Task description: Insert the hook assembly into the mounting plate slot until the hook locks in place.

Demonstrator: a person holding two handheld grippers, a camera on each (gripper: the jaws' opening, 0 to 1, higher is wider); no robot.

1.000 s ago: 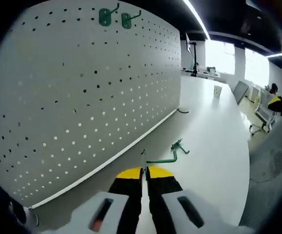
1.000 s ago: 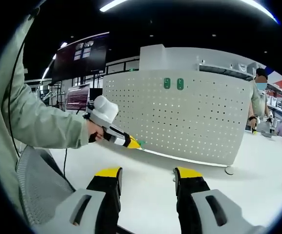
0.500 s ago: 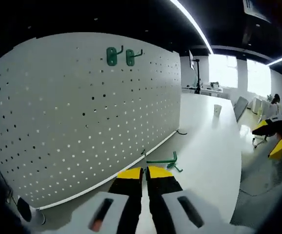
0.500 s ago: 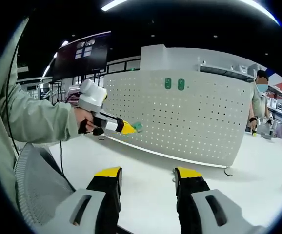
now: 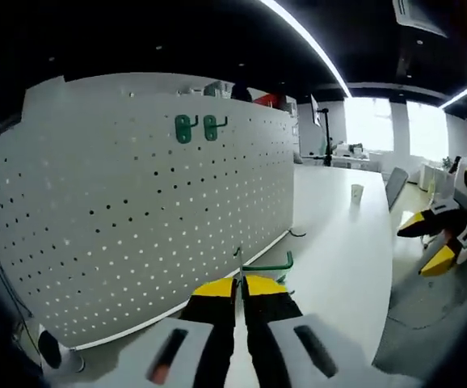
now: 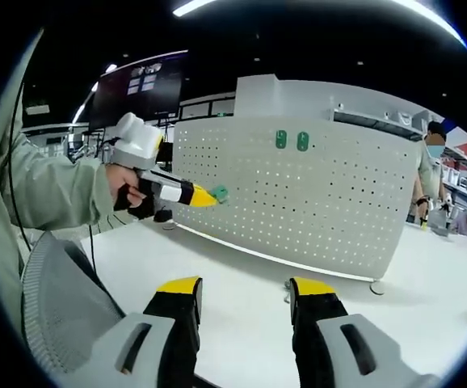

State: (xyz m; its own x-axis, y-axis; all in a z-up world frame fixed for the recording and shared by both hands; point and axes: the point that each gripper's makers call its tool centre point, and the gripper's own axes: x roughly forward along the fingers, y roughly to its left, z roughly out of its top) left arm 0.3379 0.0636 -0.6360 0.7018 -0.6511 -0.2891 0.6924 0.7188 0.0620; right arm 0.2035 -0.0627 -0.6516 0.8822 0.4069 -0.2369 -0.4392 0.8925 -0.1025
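A white pegboard stands upright on the white table, with two green hooks mounted near its top. My left gripper is shut on a green wire hook that pokes out past its yellow tips, held in the air in front of the board. In the right gripper view the left gripper hangs before the pegboard with the green hook at its tip, left of and below the mounted hooks. My right gripper is open and holds nothing, low over the table.
The right gripper shows at the right edge of the left gripper view. A sleeve and a mesh chair back sit at the left. A person stands beyond the board's right end. The pegboard's round foot rests on the table.
The left gripper has lifted the green hook up off the table and drawn back from the pegboard, staying shut on it. The right gripper has held still and open.
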